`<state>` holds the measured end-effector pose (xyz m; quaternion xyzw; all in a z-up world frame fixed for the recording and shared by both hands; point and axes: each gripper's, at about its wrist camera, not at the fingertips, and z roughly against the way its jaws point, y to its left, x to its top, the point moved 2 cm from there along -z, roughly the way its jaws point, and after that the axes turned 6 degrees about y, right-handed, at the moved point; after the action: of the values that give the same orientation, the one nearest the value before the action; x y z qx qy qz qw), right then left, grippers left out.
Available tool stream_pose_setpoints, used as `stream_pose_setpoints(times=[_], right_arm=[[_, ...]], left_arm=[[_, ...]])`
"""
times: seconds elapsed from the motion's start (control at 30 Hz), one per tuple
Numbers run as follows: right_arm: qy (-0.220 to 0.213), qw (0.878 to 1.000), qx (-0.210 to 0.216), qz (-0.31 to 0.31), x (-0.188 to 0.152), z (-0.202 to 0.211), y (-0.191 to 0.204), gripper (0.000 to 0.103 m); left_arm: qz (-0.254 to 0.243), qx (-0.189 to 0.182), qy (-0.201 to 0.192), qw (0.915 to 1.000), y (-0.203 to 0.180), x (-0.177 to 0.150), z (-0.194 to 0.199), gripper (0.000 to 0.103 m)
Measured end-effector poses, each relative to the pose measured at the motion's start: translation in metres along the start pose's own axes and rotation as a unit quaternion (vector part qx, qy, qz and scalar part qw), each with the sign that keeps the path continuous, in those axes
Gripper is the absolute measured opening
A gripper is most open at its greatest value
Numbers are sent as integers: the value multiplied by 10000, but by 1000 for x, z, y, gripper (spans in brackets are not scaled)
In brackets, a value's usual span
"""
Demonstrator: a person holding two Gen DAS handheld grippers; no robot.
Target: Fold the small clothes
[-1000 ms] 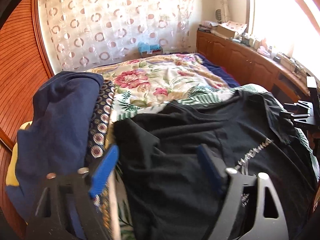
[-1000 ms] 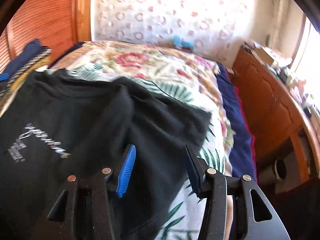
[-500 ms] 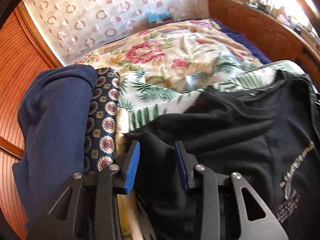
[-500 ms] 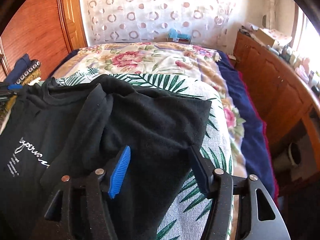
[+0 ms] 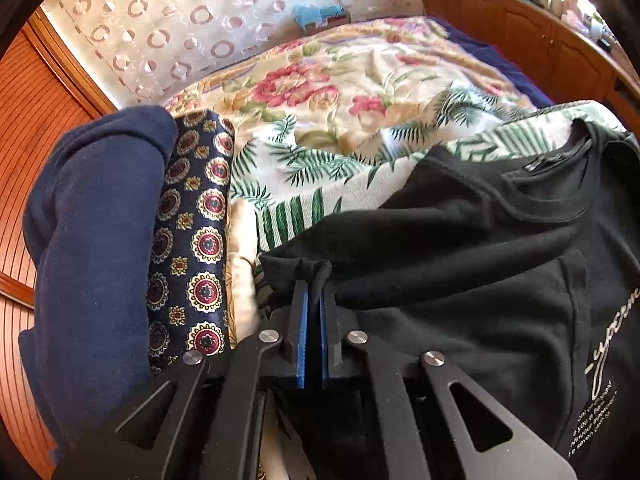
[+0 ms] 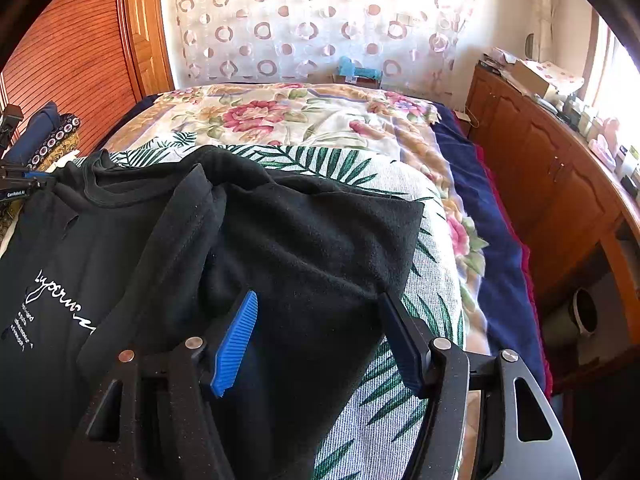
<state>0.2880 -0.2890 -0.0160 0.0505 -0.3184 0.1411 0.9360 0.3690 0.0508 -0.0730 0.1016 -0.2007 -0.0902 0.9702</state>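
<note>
A black T-shirt with white lettering lies spread on the bed, collar toward the far side. My left gripper is shut on a bunched fold at the shirt's left sleeve edge, blue pads pressed together with cloth pinched at their tips. In the right wrist view the same black T-shirt has its right sleeve spread flat between the fingers of my right gripper, which stands open above it, pads apart from the cloth. The left gripper shows small at the far left edge.
A stack of folded clothes, navy and patterned, sits left of the shirt. A palm-leaf cover and floral bedspread lie underneath. A wooden cabinet runs along the right; a wooden wardrobe stands left.
My left gripper moved down and forward to the shirt's left sleeve and closed on a fold of it. The right gripper widened a little over the right sleeve.
</note>
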Motion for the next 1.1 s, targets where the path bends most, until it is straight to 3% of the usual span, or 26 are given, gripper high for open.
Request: stream_pose_setpoints(times=[0.3,0.67,0.93,1.1], right_arm=[[14,10000,-17,-14,3,-5,-3,68],[-110,9994,158,-297,5,4,-19,71],[-55,9986,-80,-514,28,-9,-47,71],[186,9987,-124,-463,39,-24,-44,57]], left_arm=[[325,-17,-917,9953,27,1,63,4],[366,-188,-1124,9928,29,-2,70,4],[385,-302,-1253,9909,28,-6,77,4],[391,-395,-1340,9894,26,-11,78,4]])
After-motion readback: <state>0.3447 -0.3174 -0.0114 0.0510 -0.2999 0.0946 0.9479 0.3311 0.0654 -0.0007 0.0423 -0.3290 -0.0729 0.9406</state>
